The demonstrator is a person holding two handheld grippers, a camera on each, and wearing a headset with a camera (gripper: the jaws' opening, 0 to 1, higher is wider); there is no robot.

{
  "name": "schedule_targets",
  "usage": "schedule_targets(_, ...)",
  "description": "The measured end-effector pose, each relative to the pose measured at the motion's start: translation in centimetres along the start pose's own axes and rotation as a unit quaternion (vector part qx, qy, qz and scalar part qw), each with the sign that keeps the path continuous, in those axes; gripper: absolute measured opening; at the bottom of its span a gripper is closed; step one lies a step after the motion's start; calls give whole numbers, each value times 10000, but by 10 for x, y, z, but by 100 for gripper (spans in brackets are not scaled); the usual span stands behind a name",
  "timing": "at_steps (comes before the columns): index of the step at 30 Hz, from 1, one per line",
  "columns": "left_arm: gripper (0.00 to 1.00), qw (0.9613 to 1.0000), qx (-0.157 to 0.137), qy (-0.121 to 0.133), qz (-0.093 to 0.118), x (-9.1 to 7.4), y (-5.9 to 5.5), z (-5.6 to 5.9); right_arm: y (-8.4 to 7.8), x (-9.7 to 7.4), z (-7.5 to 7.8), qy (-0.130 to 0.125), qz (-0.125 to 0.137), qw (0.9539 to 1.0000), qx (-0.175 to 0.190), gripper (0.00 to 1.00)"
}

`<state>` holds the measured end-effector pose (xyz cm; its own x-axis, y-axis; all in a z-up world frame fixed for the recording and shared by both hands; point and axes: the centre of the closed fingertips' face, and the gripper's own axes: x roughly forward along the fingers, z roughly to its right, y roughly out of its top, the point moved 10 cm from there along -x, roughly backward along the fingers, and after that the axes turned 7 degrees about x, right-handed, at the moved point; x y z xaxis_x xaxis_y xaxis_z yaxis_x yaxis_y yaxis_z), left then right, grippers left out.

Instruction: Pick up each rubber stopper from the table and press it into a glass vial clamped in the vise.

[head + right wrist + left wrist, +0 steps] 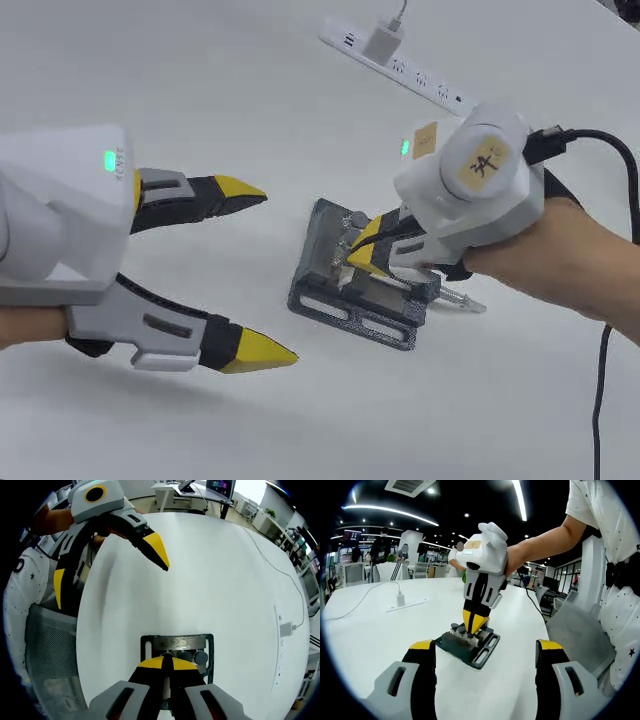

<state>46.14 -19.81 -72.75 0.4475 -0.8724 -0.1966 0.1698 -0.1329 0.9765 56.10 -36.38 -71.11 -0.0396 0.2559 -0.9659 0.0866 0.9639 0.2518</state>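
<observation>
Nearest, at nine o'clock in the head view, the left gripper [270,272] hangs over the bare white table [200,80] with its claw released — yellow tips spread wide, holding nothing. Just off centre toward four o'clock sits the dark vise [340,305]. The right gripper [352,258] points down onto its top, claw clenched tip to tip; whether anything is pinched there I cannot tell. In the right gripper view, grey rubber stoppers [192,656] stand in a row in the vise, at one o'clock from those tips. Farthest, at one o'clock — a white power strip [395,62] with a charger [383,42] plugged in.
</observation>
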Motion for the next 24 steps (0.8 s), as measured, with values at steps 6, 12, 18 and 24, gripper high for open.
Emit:
schedule_targets(6, 80, 10000, 11, 43, 5, -2, 1, -2, 0, 0, 0, 22, -49, 10000, 80, 0)
schedule_targets(12, 80, 10000, 16, 91, 32, -2, 2, -3, -1, 0, 0, 69, -1, 9999, 89, 0)
schedule_targets(18, 79, 10000, 20, 91, 23, -1, 3, -2, -2, 0, -1, 48, 41, 9999, 113, 0)
schedule_targets(24, 78, 9999, 12, 101, 29, 0, 3, -3, -4, 1, -5, -51, 72, 9999, -96, 0)
